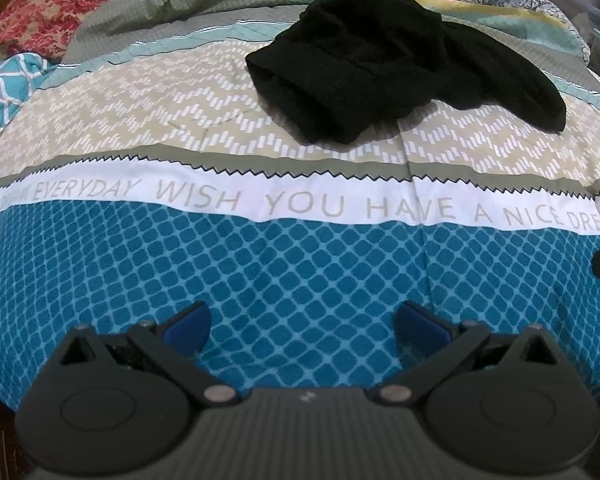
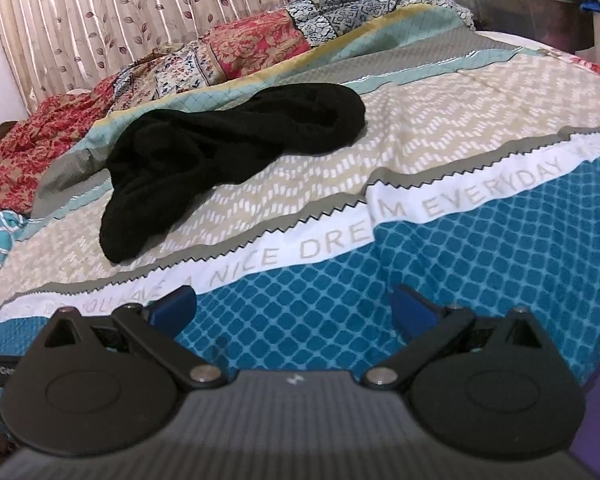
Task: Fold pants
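Nearest in each wrist view is the tool itself. The left gripper (image 1: 302, 326) hovers over the blue lattice band of the bedspread (image 1: 300, 264) with its 2 blue-padded fingers spread wide and nothing between them. The right gripper (image 2: 294, 310) is the same: fingers apart, empty, above the same blue band near the bed's edge.

Beyond the white lettered stripe, on the beige zigzag band, lie the black pants (image 1: 384, 60), well apart from both tools. They are a crumpled heap, not laid flat: in the right wrist view the pants (image 2: 220, 152) show 1 leg end hanging toward the near left and a bunched loop, probably the waistband, at the far right.

The step in hand looks like the first reach, so nothing is folded yet. To do it well, each tool should probably take a separate end, 1 at the near leg end and 1 at the bunched far part, pinching only a single layer of cloth rather than the whole wad. Lifting and spreading the garment flat on the beige band before any fold should prevent trapped twists. The knit seems soft and limp, so a shallow bite may slip.

Farther still, a patchwork quilt (image 2: 260, 48) lies rumpled by the curtain (image 2: 140, 8).
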A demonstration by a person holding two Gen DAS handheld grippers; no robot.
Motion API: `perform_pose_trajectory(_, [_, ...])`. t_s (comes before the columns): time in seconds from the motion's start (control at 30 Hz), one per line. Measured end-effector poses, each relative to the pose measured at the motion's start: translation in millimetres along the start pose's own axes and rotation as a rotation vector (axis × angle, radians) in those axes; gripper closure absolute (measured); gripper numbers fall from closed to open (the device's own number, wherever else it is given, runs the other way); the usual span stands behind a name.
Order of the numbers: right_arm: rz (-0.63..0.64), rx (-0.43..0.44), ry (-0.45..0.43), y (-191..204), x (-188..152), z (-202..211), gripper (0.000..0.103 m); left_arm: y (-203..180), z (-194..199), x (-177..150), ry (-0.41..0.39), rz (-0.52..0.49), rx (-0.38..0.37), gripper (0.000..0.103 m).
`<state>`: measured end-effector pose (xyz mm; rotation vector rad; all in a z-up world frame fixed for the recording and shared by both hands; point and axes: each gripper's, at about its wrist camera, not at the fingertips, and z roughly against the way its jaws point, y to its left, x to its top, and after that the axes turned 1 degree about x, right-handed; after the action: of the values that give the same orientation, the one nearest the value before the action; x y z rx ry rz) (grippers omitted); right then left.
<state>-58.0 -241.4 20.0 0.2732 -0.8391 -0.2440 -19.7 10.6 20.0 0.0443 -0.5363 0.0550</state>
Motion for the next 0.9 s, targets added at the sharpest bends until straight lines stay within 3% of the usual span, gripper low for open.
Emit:
perform_pose_trajectory(0.67, [-0.051,-0.013,0.029,-10,-6,-8,0.000,4,-3,-3,0.019,0.023,-0.028,0.000])
perform_pose_trajectory(0.9, [-0.040,-0.025,-0.006,-9,0,3,0.022,43,27,48,-0.160,0.097,-0.082,0.000])
